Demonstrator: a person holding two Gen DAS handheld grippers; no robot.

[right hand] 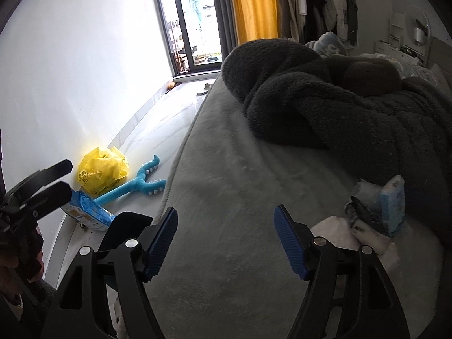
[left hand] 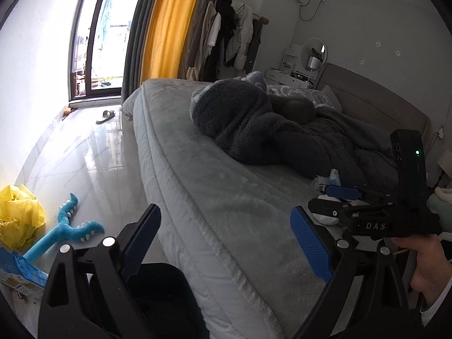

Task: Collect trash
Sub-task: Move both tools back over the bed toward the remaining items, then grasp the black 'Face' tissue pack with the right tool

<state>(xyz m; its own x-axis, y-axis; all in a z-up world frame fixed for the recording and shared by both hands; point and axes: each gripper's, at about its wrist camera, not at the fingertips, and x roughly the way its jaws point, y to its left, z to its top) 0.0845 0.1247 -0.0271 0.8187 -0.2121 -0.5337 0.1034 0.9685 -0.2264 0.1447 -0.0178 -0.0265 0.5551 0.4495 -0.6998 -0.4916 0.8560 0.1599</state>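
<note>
Both grippers hang open over the grey bed, trash lying on bed and floor.

The left gripper (left hand: 226,240) has its jaws spread wide with nothing between them, tilted down over the bed (left hand: 220,197) edge. The right gripper (right hand: 226,240) is also parted and empty; in the left view a hand (left hand: 426,265) grips its handle at lower right. Crumpled wrappers (right hand: 378,212) sit on the bed at right, partly hidden. A yellow bag (right hand: 103,171) lies on the floor at left, beside a blue toy (right hand: 141,183).
</note>
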